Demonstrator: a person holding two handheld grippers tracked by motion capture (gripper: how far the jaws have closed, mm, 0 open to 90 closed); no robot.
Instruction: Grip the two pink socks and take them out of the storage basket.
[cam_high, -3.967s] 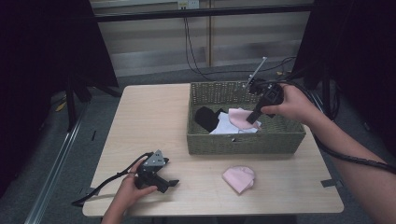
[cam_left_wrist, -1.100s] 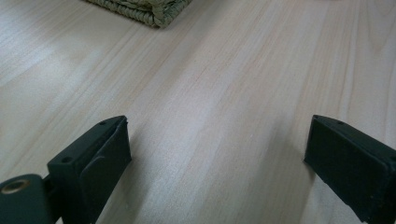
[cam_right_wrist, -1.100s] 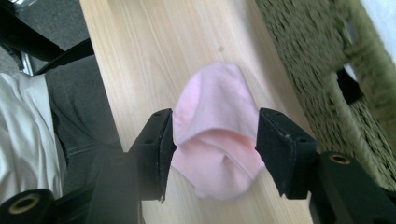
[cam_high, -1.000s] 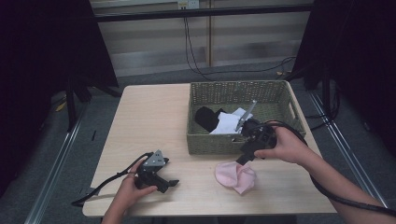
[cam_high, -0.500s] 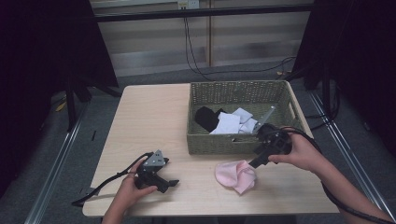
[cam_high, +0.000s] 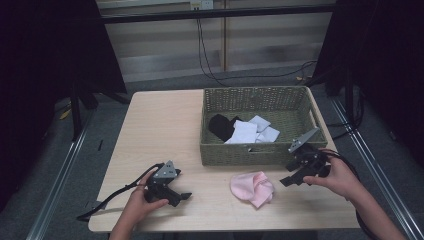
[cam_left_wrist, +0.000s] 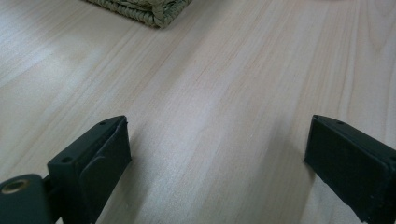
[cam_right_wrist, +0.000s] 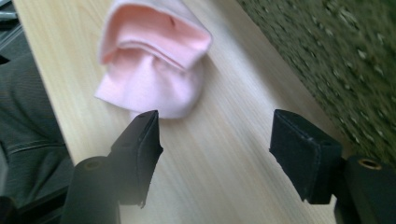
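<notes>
A heap of pink socks (cam_high: 252, 187) (cam_right_wrist: 154, 60) lies on the wooden table (cam_high: 160, 130) in front of the woven basket (cam_high: 260, 152) (cam_right_wrist: 336, 60). Inside the basket lie a black sock (cam_high: 221, 125) and white socks (cam_high: 250, 131). My right gripper (cam_high: 287, 180) (cam_right_wrist: 215, 140) is open just right of the pink heap, low over the table, with nothing between its jaws. My left gripper (cam_high: 182, 196) (cam_left_wrist: 215, 149) rests open on the table at the front left, held by a hand, with bare wood between its jaws. A basket corner (cam_left_wrist: 149, 11) shows far ahead of it.
The basket stands at the back right of the table and its front wall is close beside my right gripper. Black cables (cam_high: 107, 200) trail off the front left edge. Dark curtains and metal rails surround the table.
My right gripper carried a pink sock from the basket down to the other pink sock on the table, let it go, and has drawn back to the right. The left gripper has not moved.
</notes>
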